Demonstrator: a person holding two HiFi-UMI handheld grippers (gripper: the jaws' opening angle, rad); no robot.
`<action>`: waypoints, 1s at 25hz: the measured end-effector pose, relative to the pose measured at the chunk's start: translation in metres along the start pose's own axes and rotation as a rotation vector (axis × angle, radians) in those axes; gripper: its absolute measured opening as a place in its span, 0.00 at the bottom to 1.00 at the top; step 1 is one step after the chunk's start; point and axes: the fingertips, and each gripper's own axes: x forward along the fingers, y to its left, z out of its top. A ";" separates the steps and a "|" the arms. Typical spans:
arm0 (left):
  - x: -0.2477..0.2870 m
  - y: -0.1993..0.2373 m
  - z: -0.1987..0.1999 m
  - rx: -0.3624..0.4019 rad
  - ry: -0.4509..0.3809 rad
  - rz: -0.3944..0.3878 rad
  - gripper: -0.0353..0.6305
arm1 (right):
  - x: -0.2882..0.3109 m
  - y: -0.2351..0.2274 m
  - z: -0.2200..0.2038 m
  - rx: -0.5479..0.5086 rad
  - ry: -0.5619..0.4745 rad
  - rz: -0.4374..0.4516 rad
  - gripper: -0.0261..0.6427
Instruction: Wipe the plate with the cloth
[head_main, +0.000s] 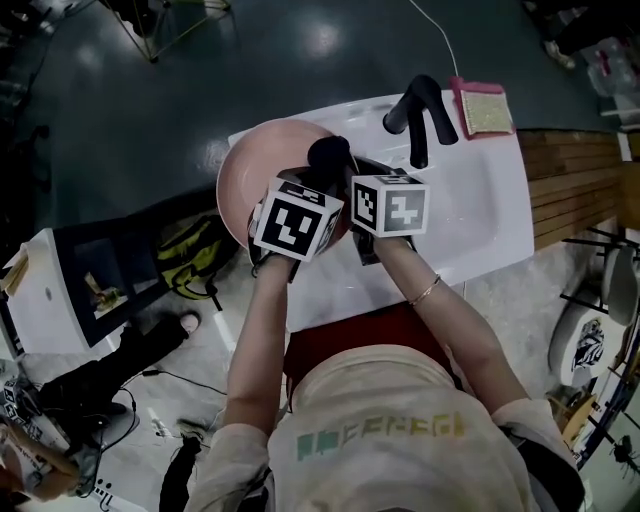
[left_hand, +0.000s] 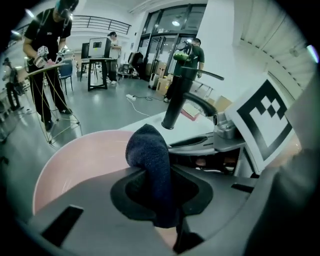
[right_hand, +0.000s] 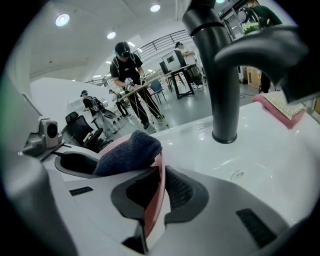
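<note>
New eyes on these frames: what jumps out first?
The round pink plate, held at the white sink counter's left end, its rim pinched by the right gripper. The left gripper clamps a dark blue terry cloth at the plate's face. A black faucet stands just behind.

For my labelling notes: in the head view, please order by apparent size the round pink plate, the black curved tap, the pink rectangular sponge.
1. round pink plate
2. black curved tap and pink rectangular sponge: alike; tap nearer, so unranked.

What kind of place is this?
Probably an open lab or workshop hall, not a kitchen: a freestanding white sink unit with a black faucet on a polished floor, and other people working at tables behind.
</note>
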 end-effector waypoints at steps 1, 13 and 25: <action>0.002 0.001 -0.002 0.005 0.008 0.004 0.17 | 0.000 0.000 0.000 -0.003 0.000 0.000 0.13; -0.008 0.024 -0.011 0.012 0.022 0.067 0.17 | -0.001 0.001 0.000 -0.037 0.000 0.006 0.13; -0.040 0.081 -0.038 -0.023 0.035 0.203 0.17 | 0.002 0.005 -0.003 -0.049 0.004 -0.011 0.13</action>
